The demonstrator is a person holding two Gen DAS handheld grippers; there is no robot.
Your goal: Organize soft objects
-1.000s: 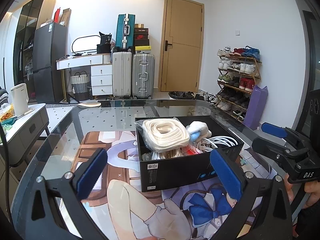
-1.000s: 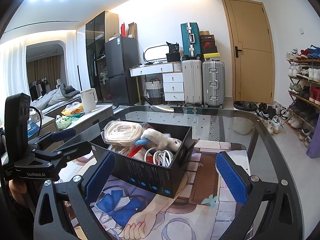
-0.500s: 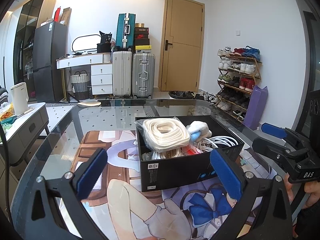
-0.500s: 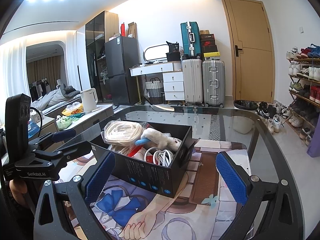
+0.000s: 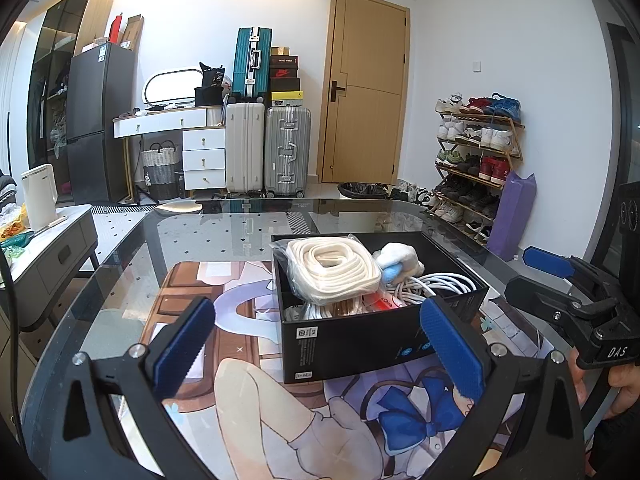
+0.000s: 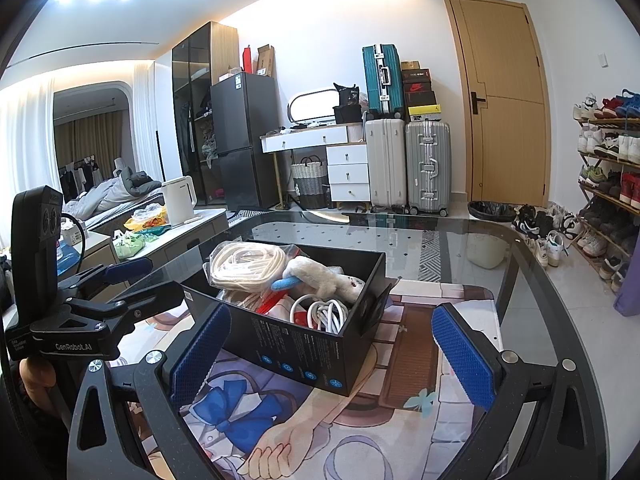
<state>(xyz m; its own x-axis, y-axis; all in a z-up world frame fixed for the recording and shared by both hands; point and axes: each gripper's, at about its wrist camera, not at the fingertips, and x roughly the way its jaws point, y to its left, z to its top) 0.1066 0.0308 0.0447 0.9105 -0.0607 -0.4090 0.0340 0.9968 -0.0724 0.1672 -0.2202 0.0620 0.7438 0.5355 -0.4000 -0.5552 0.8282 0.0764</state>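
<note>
We cannot see what lies at the bottom of the black box (image 5: 352, 336) beneath the bagged rope coil (image 5: 332, 270), the plush toy (image 6: 320, 276) and the white cables (image 5: 436, 286), its small label print is unreadable, and the printed mat (image 5: 248, 396) is cut off by the lower edge.

Suitcases (image 5: 267, 148), wooden door (image 5: 366, 88), shoe rack (image 5: 478, 156), kettle (image 6: 179, 200).

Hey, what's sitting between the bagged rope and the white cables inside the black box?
A white plush toy with a blue part lies between the rope and the cables in the box, clearest in the right wrist view.
</note>
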